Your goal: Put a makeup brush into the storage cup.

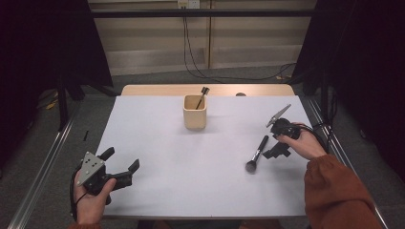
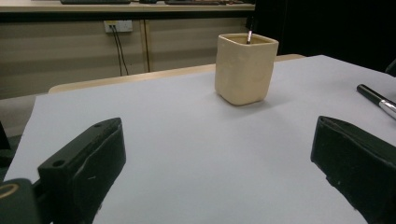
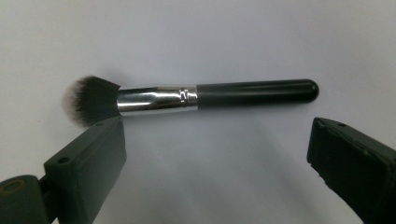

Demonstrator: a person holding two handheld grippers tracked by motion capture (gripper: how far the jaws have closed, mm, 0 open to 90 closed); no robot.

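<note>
Brush [image 1: 257, 154] flat; bristles toward person

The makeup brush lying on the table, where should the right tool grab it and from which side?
Grip the makeup brush on its black handle, coming down from above with the open right tool straddling it. It lies flat, and the handle is straight and firm, unlike the soft bristles.
</note>
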